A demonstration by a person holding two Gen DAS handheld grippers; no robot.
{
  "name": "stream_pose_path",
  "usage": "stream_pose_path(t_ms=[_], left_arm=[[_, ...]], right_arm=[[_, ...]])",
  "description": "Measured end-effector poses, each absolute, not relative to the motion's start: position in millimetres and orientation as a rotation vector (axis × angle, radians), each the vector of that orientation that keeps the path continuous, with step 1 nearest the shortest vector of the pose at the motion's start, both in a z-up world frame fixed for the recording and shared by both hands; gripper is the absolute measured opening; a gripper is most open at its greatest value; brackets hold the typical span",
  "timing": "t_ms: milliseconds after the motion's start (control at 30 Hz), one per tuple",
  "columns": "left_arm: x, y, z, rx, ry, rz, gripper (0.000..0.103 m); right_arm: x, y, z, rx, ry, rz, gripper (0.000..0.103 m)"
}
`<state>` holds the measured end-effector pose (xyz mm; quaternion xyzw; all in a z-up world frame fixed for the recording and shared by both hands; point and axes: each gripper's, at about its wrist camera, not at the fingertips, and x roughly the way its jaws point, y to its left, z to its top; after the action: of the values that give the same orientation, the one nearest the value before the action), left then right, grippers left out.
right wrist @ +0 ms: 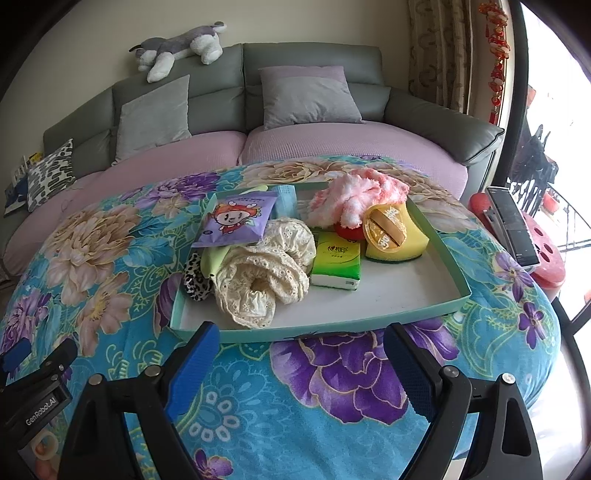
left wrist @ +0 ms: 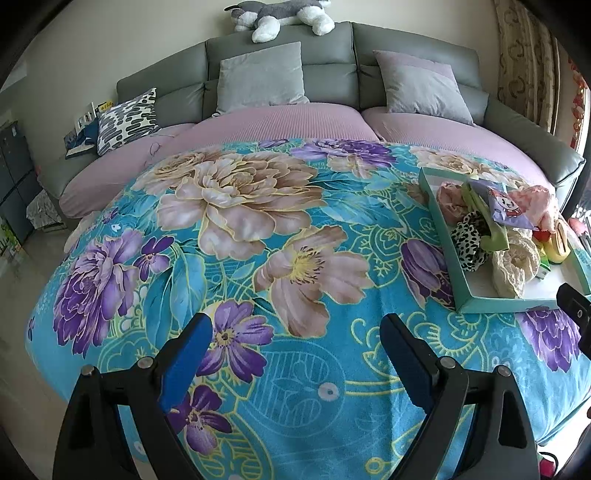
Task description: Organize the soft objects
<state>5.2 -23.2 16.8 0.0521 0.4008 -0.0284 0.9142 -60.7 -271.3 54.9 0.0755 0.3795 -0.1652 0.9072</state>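
A teal-rimmed tray [right wrist: 369, 325] with a white floor lies on the floral blanket [right wrist: 258, 406]. In it sit a cream lace scrunchie pile [right wrist: 258, 273], a leopard-print scrunchie [right wrist: 194, 282], a purple cartoon packet [right wrist: 236, 218], a green tissue pack [right wrist: 336, 264], a yellow sponge [right wrist: 399, 236] and pink fluffy cloth [right wrist: 354, 199]. My right gripper [right wrist: 301, 362] is open just short of the tray's near rim, empty. My left gripper [left wrist: 295, 354] is open over bare blanket [left wrist: 240, 240], left of the tray [left wrist: 495, 304].
Beyond the blanket stands a grey sofa [left wrist: 332, 48] with pink seat covers, grey cushions [left wrist: 258, 75] and a patterned cushion [left wrist: 127, 120]. A plush husky [left wrist: 280, 14] lies on the sofa back. A red stool [right wrist: 546, 254] and a dark phone-like device [right wrist: 511, 225] stand right of the blanket.
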Motion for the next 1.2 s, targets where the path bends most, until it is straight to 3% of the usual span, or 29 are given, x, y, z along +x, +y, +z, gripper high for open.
stream_pose_path(t_ms=[1200], left_arm=[[3.1, -25.6, 18.8, 0.118, 0.814, -0.062, 0.092]], right_arm=[[-61.2, -270.4, 57.9, 0.148, 0.787, -0.34, 0.092]])
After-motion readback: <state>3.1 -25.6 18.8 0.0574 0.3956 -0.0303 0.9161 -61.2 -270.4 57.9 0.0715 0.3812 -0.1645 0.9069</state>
